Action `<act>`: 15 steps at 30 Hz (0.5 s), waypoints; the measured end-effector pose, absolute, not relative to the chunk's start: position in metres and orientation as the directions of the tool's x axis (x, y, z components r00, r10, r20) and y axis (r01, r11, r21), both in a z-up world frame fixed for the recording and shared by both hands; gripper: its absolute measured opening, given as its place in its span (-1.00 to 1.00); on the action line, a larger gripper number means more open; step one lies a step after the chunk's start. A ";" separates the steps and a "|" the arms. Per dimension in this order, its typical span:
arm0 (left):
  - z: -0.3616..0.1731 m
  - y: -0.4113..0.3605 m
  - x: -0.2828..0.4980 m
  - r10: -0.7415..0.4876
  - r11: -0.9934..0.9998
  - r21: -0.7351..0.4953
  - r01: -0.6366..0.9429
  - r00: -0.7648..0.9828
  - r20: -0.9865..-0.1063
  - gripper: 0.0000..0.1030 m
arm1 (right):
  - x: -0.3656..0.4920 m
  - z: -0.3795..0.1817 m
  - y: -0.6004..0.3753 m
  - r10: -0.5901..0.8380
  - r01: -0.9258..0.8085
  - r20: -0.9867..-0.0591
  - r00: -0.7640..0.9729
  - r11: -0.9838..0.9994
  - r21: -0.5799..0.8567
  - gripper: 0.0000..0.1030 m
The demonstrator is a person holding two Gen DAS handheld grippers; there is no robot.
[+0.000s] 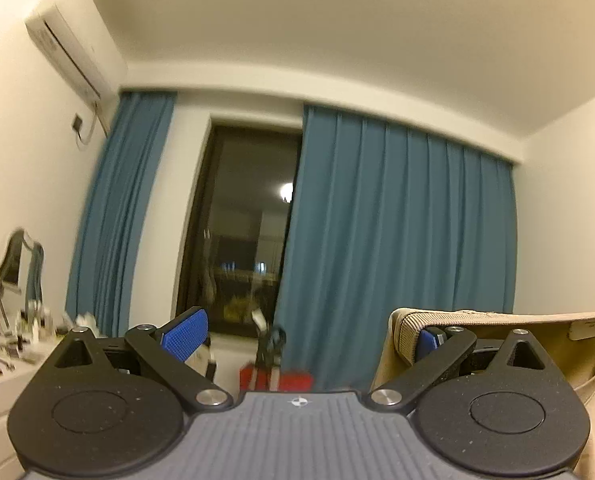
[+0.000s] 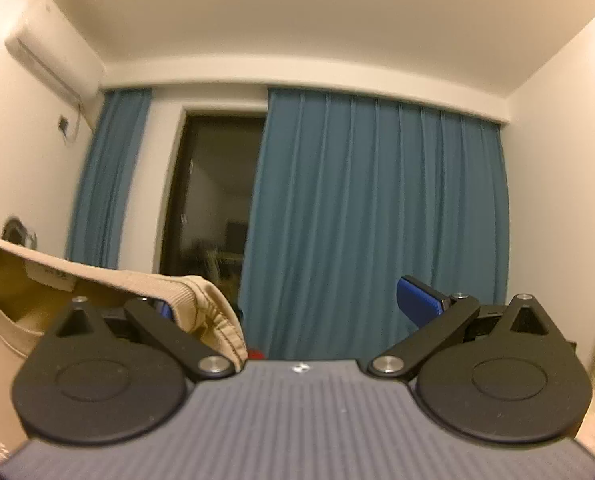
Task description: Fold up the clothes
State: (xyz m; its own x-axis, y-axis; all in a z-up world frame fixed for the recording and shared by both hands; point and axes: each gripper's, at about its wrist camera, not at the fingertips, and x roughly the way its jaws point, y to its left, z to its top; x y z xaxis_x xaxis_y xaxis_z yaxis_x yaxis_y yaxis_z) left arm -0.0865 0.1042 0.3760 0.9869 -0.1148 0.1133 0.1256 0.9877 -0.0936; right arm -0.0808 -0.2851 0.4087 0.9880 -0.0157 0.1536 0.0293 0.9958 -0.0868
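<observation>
We note both grippers spread wide before the blue curtain [image 1: 397, 220], beige garment [image 1: 497, 332] draped over left gripper's [image 1: 309, 334] right finger and right gripper's [image 2: 297, 300] left finger.

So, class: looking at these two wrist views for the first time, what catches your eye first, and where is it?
The tall blue curtains fill the far wall beside a dark window. Nearer, a beige garment is stretched between both views, its ribbed waistband hooked over one finger of the left gripper and one of the right gripper, jaws spread wide.
</observation>
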 end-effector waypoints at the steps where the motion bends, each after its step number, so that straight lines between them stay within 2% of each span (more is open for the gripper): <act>1: 0.368 0.102 -0.068 -0.120 0.986 -0.102 0.129 0.989 0.085 0.96 | -0.067 0.399 -0.288 -0.025 0.037 0.131 0.991 0.995 -0.088 1.00; 6: 0.314 0.088 0.057 -0.113 0.982 -0.156 0.104 0.992 -0.054 0.96 | 0.041 0.338 -0.297 -0.062 0.065 0.034 0.997 0.994 -0.092 1.00; 10: 0.268 0.065 0.174 -0.065 0.982 -0.181 0.042 0.990 -0.122 0.96 | 0.142 0.282 -0.303 -0.093 0.089 -0.036 0.995 0.991 -0.099 1.00; 15: 0.181 0.042 0.327 -0.017 0.977 -0.212 -0.024 0.981 -0.191 0.96 | 0.267 0.213 -0.310 -0.131 0.118 -0.122 0.984 0.987 -0.110 1.00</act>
State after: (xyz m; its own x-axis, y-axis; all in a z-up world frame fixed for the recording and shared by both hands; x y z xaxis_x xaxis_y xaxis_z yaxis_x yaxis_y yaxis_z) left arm 0.3275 0.0420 0.1806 0.9814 -0.0174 -0.1911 -0.0239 0.9770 -0.2118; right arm 0.2672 -0.3103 0.2126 0.9839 -0.1309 -0.1220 0.1176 0.9869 -0.1103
